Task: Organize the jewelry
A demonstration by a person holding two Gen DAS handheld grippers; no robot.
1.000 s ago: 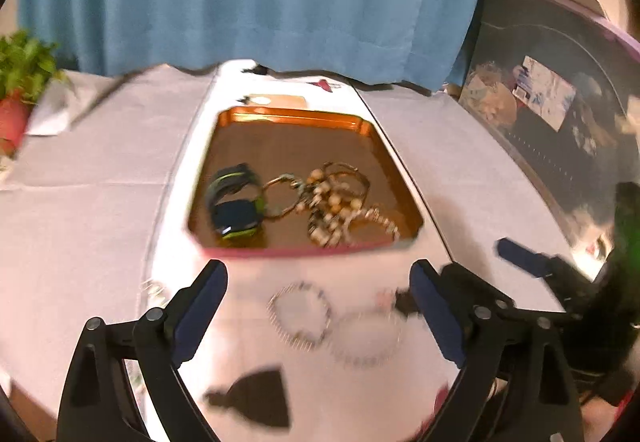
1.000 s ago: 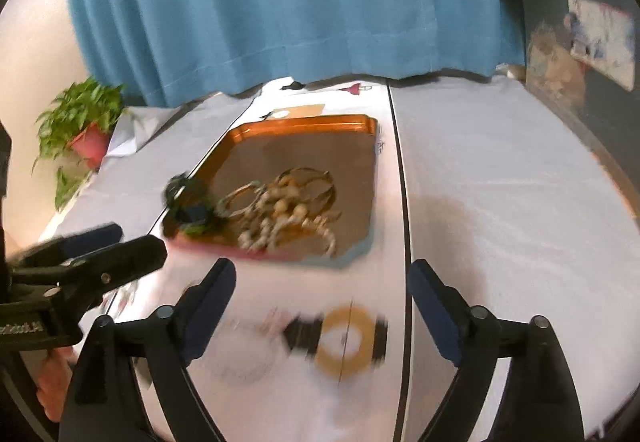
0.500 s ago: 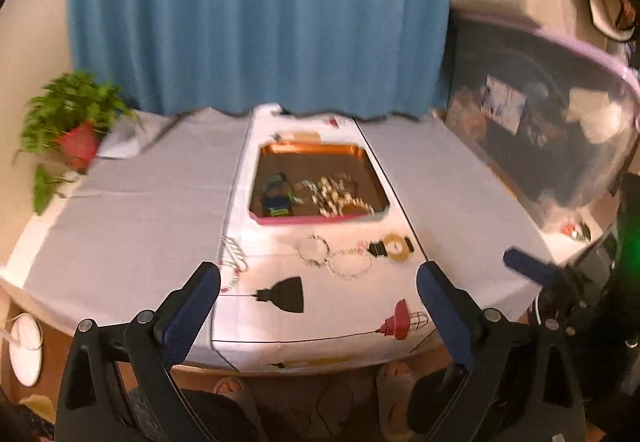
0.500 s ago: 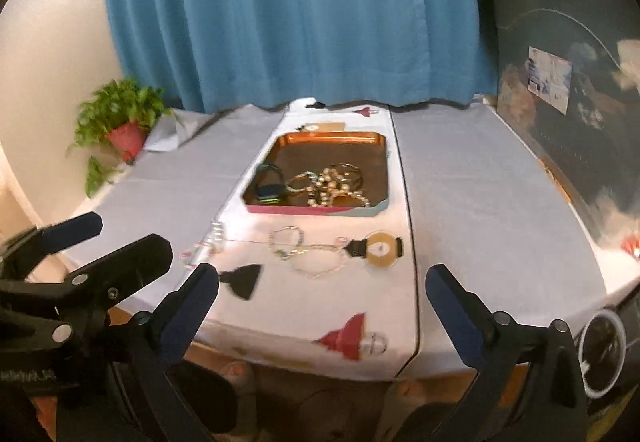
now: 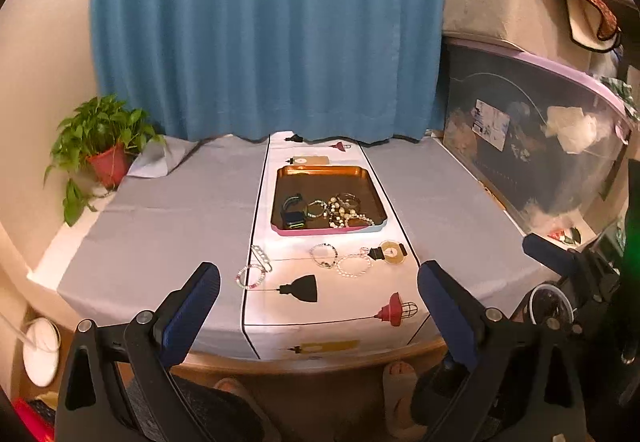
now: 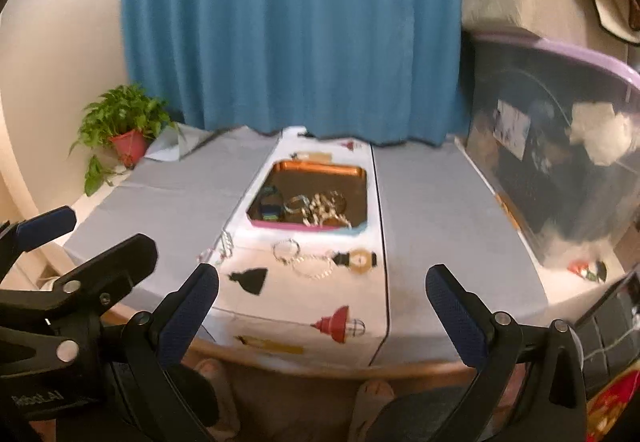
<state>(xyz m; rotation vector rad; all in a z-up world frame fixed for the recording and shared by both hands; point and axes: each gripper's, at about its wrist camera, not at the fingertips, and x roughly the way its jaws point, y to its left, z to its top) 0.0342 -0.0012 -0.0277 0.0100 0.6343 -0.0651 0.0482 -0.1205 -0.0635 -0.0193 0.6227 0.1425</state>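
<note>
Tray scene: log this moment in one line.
left gripper: open, empty | right gripper: open, empty | tray: jewelry inside | bracelets: on table

Warm, even indoor light falls on both views with soft shadows and no strong glare; beyond the jaws the left wrist picture is sharp, the right wrist one is smeared by motion blur; fisheye bending curves the table (image 5: 168,226) edge, and corners go black

A copper-coloured tray (image 5: 372,187) sits mid-desk, holding a dark smartwatch (image 5: 293,209) at its left and a tangle of bead bracelets (image 5: 345,210) beside it. Just in front of the tray, three loose bracelets lie flat: a pink-beaded one (image 5: 251,276) to the left, a dark-beaded one (image 5: 323,255) touching a pale one (image 5: 353,266).
</note>
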